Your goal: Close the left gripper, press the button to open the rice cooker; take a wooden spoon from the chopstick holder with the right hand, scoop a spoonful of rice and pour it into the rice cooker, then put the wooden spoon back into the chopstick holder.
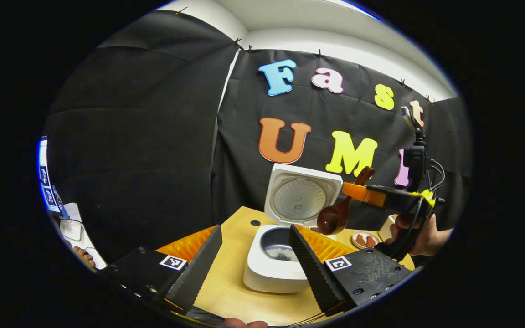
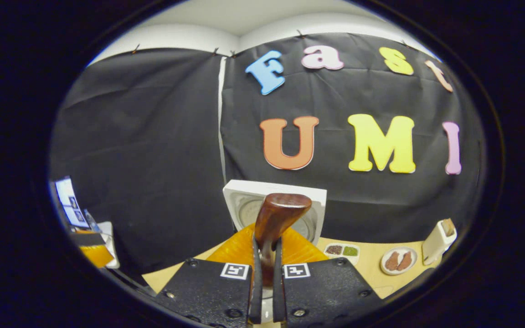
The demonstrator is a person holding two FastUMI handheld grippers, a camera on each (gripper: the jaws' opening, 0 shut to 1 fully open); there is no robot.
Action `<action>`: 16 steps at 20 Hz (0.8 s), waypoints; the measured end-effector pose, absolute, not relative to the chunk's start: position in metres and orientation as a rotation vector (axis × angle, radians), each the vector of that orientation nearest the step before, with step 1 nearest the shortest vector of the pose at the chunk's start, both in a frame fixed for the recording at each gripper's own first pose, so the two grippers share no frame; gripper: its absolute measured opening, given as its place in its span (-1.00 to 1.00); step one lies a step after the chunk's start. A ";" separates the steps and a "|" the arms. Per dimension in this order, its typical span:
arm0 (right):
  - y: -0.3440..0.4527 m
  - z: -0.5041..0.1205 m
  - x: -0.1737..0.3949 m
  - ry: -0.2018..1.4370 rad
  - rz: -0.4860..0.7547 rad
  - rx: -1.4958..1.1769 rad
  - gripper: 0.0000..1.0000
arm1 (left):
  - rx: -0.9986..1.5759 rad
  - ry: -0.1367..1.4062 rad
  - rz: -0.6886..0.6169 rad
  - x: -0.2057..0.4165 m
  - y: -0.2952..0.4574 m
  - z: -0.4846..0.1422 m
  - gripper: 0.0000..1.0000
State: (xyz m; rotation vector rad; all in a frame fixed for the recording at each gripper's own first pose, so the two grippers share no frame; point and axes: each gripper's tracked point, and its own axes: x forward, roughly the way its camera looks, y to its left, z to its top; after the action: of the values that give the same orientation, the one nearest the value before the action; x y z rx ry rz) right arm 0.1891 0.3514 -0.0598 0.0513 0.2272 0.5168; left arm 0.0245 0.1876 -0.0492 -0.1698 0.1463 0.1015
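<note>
The white rice cooker [image 1: 271, 273] stands on the tan table with its lid [image 1: 301, 196] raised, and pale rice lies in its inner pot [image 1: 280, 251]. My left gripper [image 1: 255, 230] is open, its fingers spread either side of the cooker and holding nothing. My right gripper [image 1: 351, 190], held by a hand [image 1: 422, 237], is shut on the handle of a dark wooden spoon [image 1: 334, 217]. The spoon's bowl hangs low by the cooker's right rim. In the right gripper view, that gripper [image 2: 266, 241] pinches the spoon [image 2: 277, 214] in front of the lid [image 2: 239, 196].
A white chopstick holder [image 2: 438, 239] stands at the table's right. Beside it sit a round plate [image 2: 398, 260] with reddish pieces and a small tray [image 2: 342, 250] of grains. A monitor [image 1: 43, 177] and papers lie far left, beyond the table.
</note>
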 end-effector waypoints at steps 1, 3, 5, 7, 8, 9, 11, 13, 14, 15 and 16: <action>0.340 -0.051 0.187 0.221 0.508 0.081 -0.71 | -0.169 0.144 0.096 0.026 0.178 -0.045 0.89; 0.313 -0.038 0.183 0.213 0.494 0.136 -0.71 | -0.163 0.139 0.076 0.026 0.158 -0.041 0.89; 0.284 -0.026 0.178 0.208 0.481 0.199 -0.71 | -0.140 0.143 0.055 0.026 0.137 -0.041 0.90; 0.250 -0.019 0.174 0.209 0.464 0.263 -0.71 | -0.123 0.157 0.036 0.027 0.118 -0.041 1.00; 0.233 -0.019 0.172 0.214 0.453 0.282 -0.71 | -0.119 0.160 0.026 0.026 0.107 -0.039 0.90; 0.213 -0.018 0.169 0.221 0.441 0.305 -0.71 | -0.114 0.159 0.016 0.028 0.096 -0.037 0.89; 0.178 -0.015 0.166 0.219 0.416 0.344 -0.71 | -0.102 0.160 0.002 0.029 0.076 -0.039 0.90; 0.132 -0.019 0.164 0.221 0.368 0.349 -0.72 | -0.092 0.159 -0.012 0.031 0.063 -0.051 0.90; 0.112 -0.022 0.163 0.223 0.345 0.348 -0.72 | -0.090 0.158 -0.020 0.034 0.052 -0.051 0.89; 0.091 -0.023 0.159 0.226 0.317 0.351 -0.72 | -0.088 0.157 -0.030 0.037 0.044 -0.050 0.89; 0.070 -0.029 0.159 0.230 0.291 0.355 -0.72 | -0.086 0.154 -0.036 0.039 0.035 -0.049 0.90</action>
State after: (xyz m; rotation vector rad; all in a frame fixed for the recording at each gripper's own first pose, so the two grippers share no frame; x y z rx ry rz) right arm 0.1585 0.0705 -0.0285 0.3548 0.2303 0.2909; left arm 0.0395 0.0349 -0.0492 -0.0857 0.1543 -0.0359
